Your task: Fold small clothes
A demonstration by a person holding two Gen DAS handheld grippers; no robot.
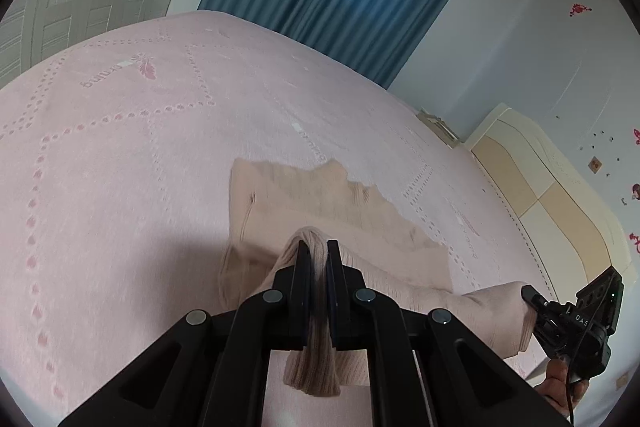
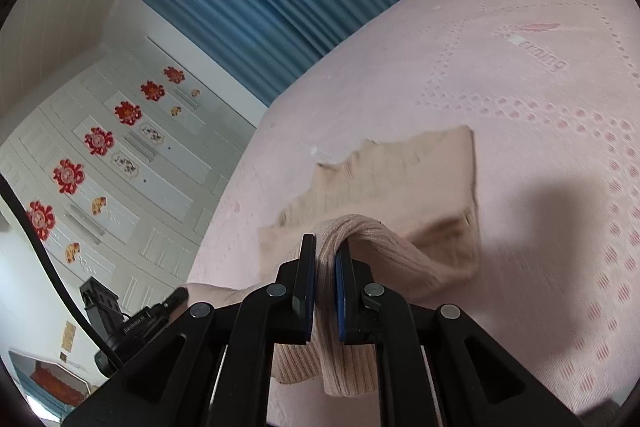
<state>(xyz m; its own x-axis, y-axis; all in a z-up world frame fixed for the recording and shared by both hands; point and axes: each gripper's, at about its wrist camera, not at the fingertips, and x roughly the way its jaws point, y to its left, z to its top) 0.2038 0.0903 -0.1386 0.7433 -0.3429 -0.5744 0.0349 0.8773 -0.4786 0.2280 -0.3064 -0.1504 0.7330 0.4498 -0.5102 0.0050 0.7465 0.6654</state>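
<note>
Ribbed hem of the beige sweater (image 1: 320,203) sits clamped in our left gripper (image 1: 319,247); right gripper (image 2: 326,247) pinches it too, above the pink bedspread (image 1: 120,147).

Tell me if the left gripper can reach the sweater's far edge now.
Probably not as things stand: the left gripper is shut on the sweater near hem, so it must let go first. Nothing on the bed blocks the way.

Hidden and cut-off parts

The beige ribbed knit garment (image 1: 320,195) has its near hem hidden behind the black left gripper (image 1: 319,251); the black right gripper (image 2: 326,247) likewise covers its clamped fold, and pink bedspread lettering (image 2: 540,57) is blurred.
</note>
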